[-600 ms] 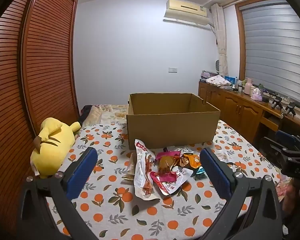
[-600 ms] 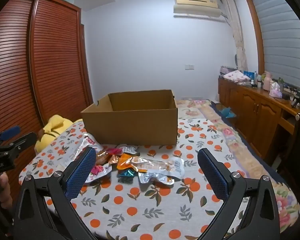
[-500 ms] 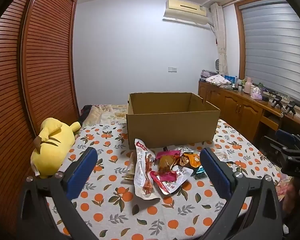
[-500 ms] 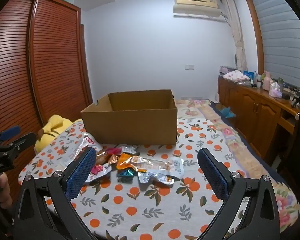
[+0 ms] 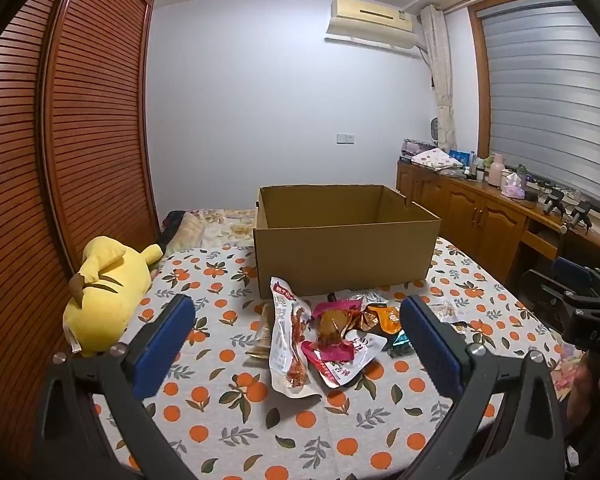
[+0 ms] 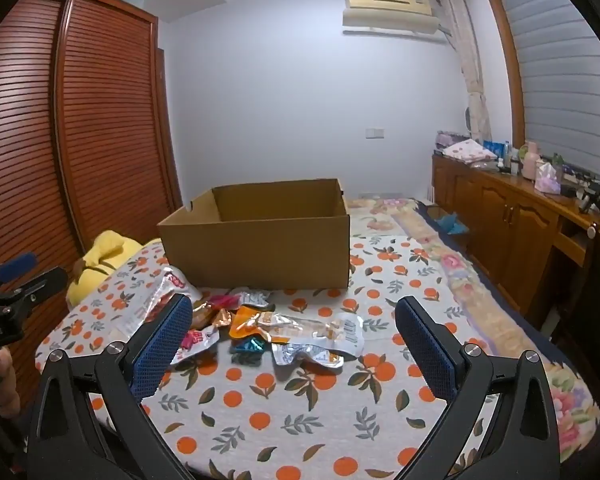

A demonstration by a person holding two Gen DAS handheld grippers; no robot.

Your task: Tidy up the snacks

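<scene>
The open cardboard box (image 5: pixel 346 254) stands beyond both tools, light but stiff-walled, and needs no lifting. Just ahead of the left gripper (image 5: pixel 296 334), whose jaws stand wide with nothing between them, lies the long clear pouch (image 5: pixel 290 346): soft and probably slippery, best pinched at a flat sealed edge. The right gripper (image 6: pixel 294 334), equally wide and empty, faces the silver packet (image 6: pixel 320 334) and the small orange packet (image 6: pixel 246 320), both likely light and crinkly.

Right gripper (image 6: pixel 294 322): fingers (image 6: pixel 162 342) stood wide apart, nothing between them
Snack packets (image 6: pixel 260 326): lay heaped on the orange-patterned bedspread (image 6: pixel 284 408)
Cardboard box (image 6: pixel 260 240): stood open-topped just behind the packets
Yellow plush toy (image 6: pixel 100 258): lay left of the box
</scene>
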